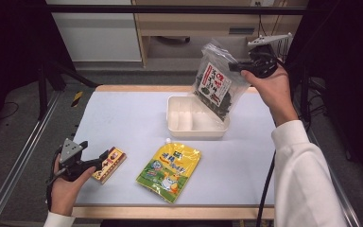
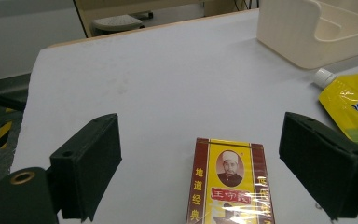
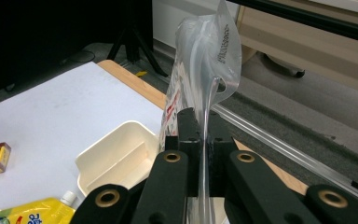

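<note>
— What do the right fingers have?

— My right gripper is clamped on the top edge of the clear seaweed bag; in the right gripper view its film is pinched flat between the jaws. The bag hangs below the grip, long axis tilted toward 7 o'clock, its bottom corner over the right end of the cream divided tray.

— So the move is?

— I judge straight down: the tray sits at 6 o'clock of the bag.

— And the left?

— My left gripper is spread wide, jaws either side of the red-and-yellow box, not pressing it. A yellow spout pouch lies at 3 o'clock of that box.
</note>
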Demonstrator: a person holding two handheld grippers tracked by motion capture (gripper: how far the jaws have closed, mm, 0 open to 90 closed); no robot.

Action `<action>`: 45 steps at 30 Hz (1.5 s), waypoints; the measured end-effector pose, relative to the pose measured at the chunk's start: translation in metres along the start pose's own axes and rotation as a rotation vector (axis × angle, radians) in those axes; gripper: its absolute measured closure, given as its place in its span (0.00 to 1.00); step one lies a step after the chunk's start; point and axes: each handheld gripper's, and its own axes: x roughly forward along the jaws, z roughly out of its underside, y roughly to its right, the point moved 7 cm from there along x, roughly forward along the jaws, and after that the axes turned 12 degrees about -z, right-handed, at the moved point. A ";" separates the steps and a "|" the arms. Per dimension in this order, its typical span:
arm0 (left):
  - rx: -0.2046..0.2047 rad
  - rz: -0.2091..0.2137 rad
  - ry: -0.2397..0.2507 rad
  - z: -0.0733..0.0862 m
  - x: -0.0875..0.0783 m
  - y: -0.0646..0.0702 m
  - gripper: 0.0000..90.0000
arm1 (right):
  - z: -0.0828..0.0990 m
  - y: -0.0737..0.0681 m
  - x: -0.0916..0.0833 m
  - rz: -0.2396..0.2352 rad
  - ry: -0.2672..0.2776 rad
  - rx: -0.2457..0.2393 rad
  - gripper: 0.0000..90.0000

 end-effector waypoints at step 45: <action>0.001 0.018 -0.019 0.003 0.001 0.001 0.13 | 0.022 0.003 0.011 0.026 -0.058 -0.041 0.98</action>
